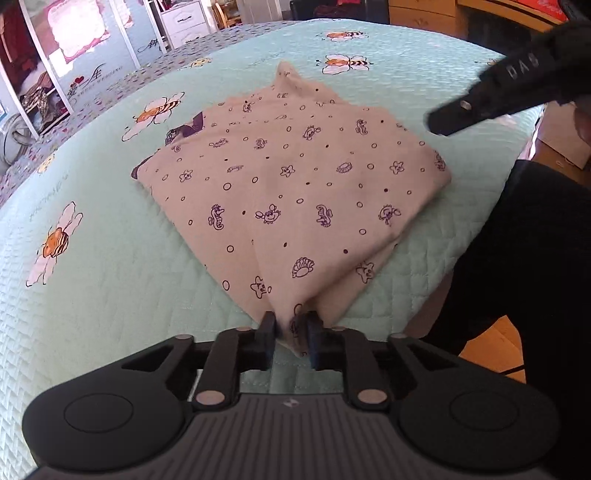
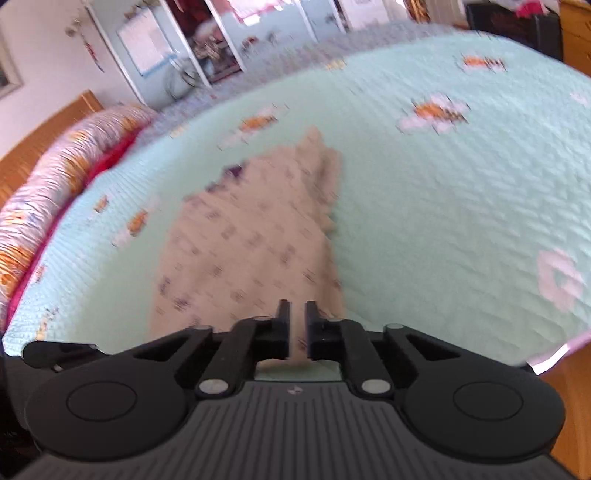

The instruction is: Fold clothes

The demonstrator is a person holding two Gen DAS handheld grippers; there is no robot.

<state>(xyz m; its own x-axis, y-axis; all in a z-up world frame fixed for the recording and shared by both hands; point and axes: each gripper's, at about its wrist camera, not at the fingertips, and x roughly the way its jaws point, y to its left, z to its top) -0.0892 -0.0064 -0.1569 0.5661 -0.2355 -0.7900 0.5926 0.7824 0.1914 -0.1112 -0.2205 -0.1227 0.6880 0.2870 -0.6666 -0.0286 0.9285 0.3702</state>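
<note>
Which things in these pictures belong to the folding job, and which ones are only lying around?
For the job:
- beige printed garment
- left tool, with a garment corner between its fingers
- right tool, over the garment's near edge

Just around:
- green bee quilt
- striped pillow
- white drawers

My right wrist view is motion-blurred, so the garment [image 2: 251,236] print is unreadable. I can't tell whether the right gripper [image 2: 295,314] grips it.
</note>
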